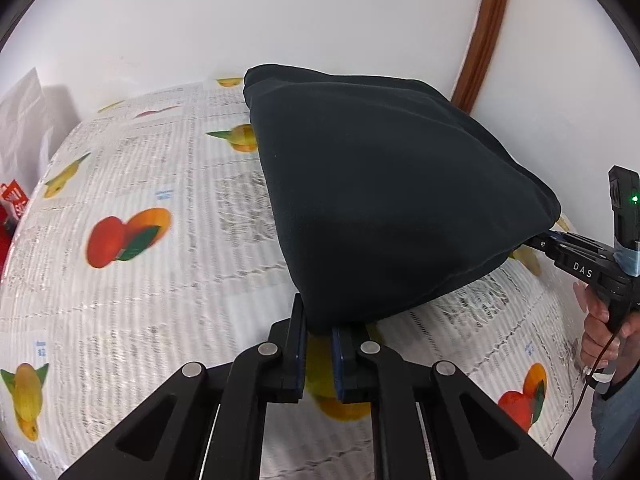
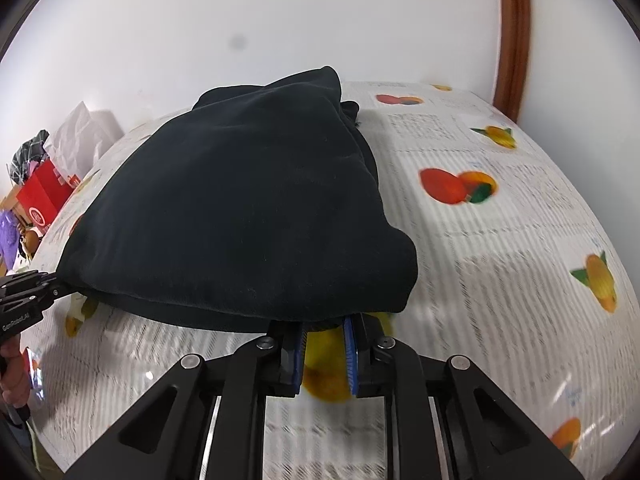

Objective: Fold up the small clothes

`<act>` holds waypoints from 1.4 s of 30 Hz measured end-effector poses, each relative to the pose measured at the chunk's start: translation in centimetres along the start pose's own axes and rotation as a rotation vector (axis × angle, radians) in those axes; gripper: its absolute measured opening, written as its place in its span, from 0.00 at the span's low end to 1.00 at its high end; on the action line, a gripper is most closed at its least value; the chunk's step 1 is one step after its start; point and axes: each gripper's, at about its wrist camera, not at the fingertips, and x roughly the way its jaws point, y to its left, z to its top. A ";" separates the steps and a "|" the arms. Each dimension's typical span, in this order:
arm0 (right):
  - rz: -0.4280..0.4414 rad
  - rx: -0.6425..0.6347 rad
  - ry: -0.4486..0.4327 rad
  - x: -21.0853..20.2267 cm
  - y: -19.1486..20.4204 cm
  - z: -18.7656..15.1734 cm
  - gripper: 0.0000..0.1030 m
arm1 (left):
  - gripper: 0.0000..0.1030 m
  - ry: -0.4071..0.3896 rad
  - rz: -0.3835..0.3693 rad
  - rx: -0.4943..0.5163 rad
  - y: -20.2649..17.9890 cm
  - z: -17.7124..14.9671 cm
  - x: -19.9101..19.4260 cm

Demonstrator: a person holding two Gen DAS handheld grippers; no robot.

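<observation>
A black garment point(image 1: 384, 196) is doubled over and lifted above the table; it also shows in the right wrist view point(image 2: 240, 216). My left gripper point(image 1: 319, 326) is shut on its near left corner. My right gripper point(image 2: 325, 322) is shut on its near right corner, where the fingertips are hidden under the cloth. The right gripper also shows in the left wrist view point(image 1: 536, 242), the left one in the right wrist view point(image 2: 60, 284). The garment's far fold rests on the table by the wall.
The table wears a white cloth point(image 1: 160, 264) printed with text and fruit. A white wall stands behind it, with a brown wooden frame point(image 1: 484, 36) at the right. Red boxes and paper bags point(image 2: 44, 196) are beyond the table's left end.
</observation>
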 end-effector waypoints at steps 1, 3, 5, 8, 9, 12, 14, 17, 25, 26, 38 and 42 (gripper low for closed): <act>0.008 -0.003 0.002 0.2 0.3 0.2 0.16 | 0.10 0.001 0.004 -0.010 0.5 0.1 -0.1; 0.027 -0.007 0.004 0.8 0.9 0.8 0.16 | 0.10 0.007 0.012 -0.033 1.5 0.2 -0.1; 0.047 -0.006 0.005 1.4 1.5 1.3 0.16 | 0.10 0.011 0.021 -0.058 2.3 0.3 -0.2; 0.066 -0.001 -0.002 2.3 2.3 2.1 0.16 | 0.10 0.016 0.035 -0.089 3.3 0.5 0.0; 0.072 0.005 -0.002 2.5 2.5 2.2 0.16 | 0.10 0.018 0.038 -0.095 3.5 0.6 0.0; 0.096 0.023 0.003 2.6 2.3 2.4 0.16 | 0.10 0.029 0.034 -0.104 3.9 0.8 0.1; 0.109 0.026 0.012 2.2 1.6 2.0 0.16 | 0.13 0.035 0.047 -0.089 3.8 0.8 0.2; 0.089 0.039 0.036 1.1 0.5 1.3 0.16 | 0.13 0.041 0.046 -0.084 3.6 0.8 0.5; 0.113 -0.063 -0.138 -5.1 1.8 2.1 0.20 | 0.32 0.069 0.020 -0.085 2.5 -0.5 -0.7; 0.116 -0.070 -0.160 -5.3 2.2 2.6 0.23 | 0.35 0.059 0.013 -0.083 2.4 -0.5 -1.3; 0.033 -0.046 -0.024 -0.8 1.2 2.5 0.24 | 0.43 -0.032 0.052 -0.048 2.7 4.4 -2.4; 0.040 -0.077 -0.077 -3.0 1.4 4.3 0.24 | 0.45 0.005 0.075 -0.041 3.3 5.2 0.0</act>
